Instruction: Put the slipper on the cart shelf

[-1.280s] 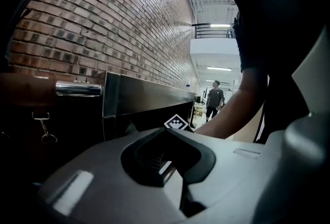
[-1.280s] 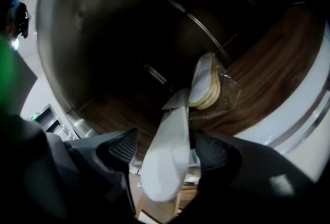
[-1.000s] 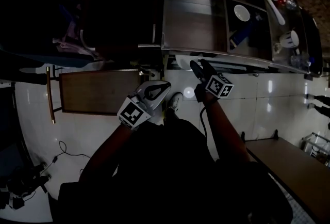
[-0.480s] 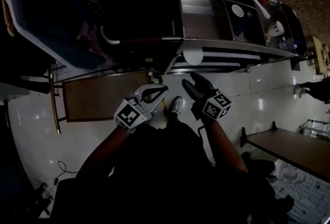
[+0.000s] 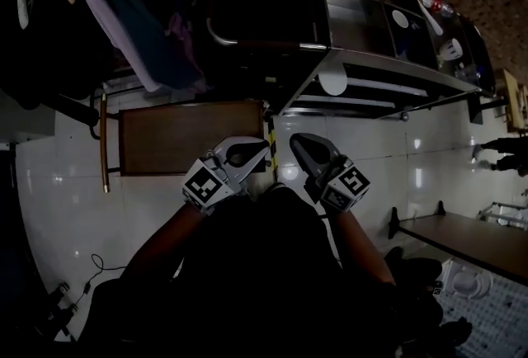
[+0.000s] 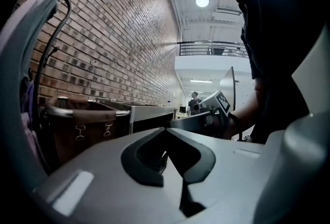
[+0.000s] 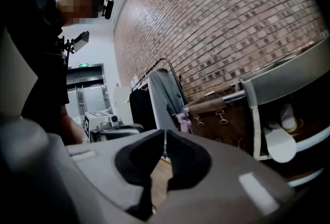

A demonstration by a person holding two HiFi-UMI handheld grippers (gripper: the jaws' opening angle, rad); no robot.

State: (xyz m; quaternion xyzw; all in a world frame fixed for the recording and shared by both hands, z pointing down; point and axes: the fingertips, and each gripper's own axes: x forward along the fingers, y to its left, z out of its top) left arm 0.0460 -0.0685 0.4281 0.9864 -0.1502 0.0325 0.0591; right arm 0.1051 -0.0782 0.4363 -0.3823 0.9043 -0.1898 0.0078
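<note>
The white slipper (image 5: 334,82) lies on the steel cart's lower shelf (image 5: 388,89), its smooth rounded end jutting past the shelf edge toward the person. Its long axis cannot be made out. The left gripper (image 5: 249,152) and right gripper (image 5: 307,152) hang near the cart, black jaws pressed together, both empty.

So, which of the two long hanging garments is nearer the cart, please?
The grey garment; the black garment hangs beyond it, away from the cart.
</note>
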